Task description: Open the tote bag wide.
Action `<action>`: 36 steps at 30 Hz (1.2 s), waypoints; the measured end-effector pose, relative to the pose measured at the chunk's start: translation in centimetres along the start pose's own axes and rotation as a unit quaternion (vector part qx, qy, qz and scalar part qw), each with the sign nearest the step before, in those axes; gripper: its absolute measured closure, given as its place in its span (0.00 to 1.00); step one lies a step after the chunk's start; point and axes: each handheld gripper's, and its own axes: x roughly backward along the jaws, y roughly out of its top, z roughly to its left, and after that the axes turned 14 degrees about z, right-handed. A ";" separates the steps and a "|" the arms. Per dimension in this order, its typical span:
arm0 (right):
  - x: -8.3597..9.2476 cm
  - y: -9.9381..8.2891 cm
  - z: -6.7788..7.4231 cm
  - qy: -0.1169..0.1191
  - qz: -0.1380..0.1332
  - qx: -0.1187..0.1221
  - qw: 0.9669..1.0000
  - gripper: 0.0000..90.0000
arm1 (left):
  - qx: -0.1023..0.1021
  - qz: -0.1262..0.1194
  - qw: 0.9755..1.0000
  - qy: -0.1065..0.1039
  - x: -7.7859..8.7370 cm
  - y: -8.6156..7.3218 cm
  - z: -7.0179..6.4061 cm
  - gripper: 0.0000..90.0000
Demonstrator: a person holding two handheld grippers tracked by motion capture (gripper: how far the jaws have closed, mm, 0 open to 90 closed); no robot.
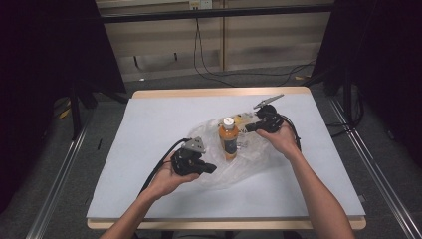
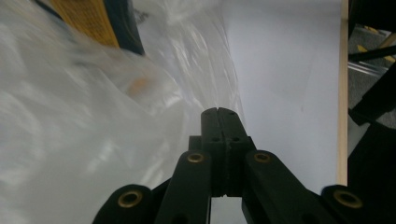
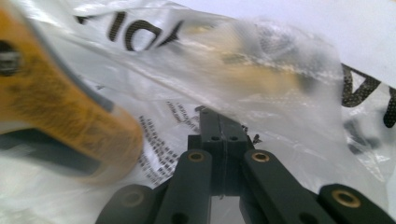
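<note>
- Low and left of centre in the high view, our left gripper (image 1: 211,168) pinches the clear plastic bag's (image 1: 249,162) near edge, jaws closed on film.
- Centre frame, the orange bottle (image 1: 228,140) stands inside the bag, so bagging looks nearly done.
- Farther right, our right gripper (image 1: 247,129) pinches the far edge; closing or lifting remains.

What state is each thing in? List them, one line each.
Orange bottle: upright inside the bag, white cap on.
Clear plastic bag: crumpled, on the table around the bottle.
Left gripper: jaws shut on the bag's edge.
Right gripper: jaws shut on the bag's film.
</note>
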 end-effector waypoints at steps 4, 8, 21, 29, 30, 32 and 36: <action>0.0 -0.3 1.1 0.017 0.012 0.021 1.000 1.00 | 0.023 0.009 1.000 0.011 -0.3 1.2 1.9 1.00; -0.6 -0.8 2.1 0.025 0.023 0.040 0.999 1.00 | 0.047 0.035 0.998 0.028 -1.5 1.6 4.6 1.00; -2.4 -4.6 1.5 0.040 0.050 0.044 0.997 1.00 | 0.117 0.086 0.987 0.068 -5.1 0.2 9.2 1.00; -0.7 -7.8 1.4 0.050 0.043 0.047 0.997 1.00 | 0.128 0.088 0.986 0.065 -3.7 -1.9 10.0 1.00; -0.5 -8.0 1.6 0.049 0.041 0.048 0.997 1.00 | 0.129 0.087 0.985 0.069 -3.6 -2.0 9.8 1.00; -0.2 -8.3 1.8 0.045 0.051 0.059 0.996 1.00 | 0.122 0.099 0.985 0.077 -3.3 -2.3 9.6 1.00; 0.3 -9.2 1.8 0.044 0.049 0.059 0.996 1.00 | 0.128 0.089 0.985 0.076 -3.0 -2.9 9.7 1.00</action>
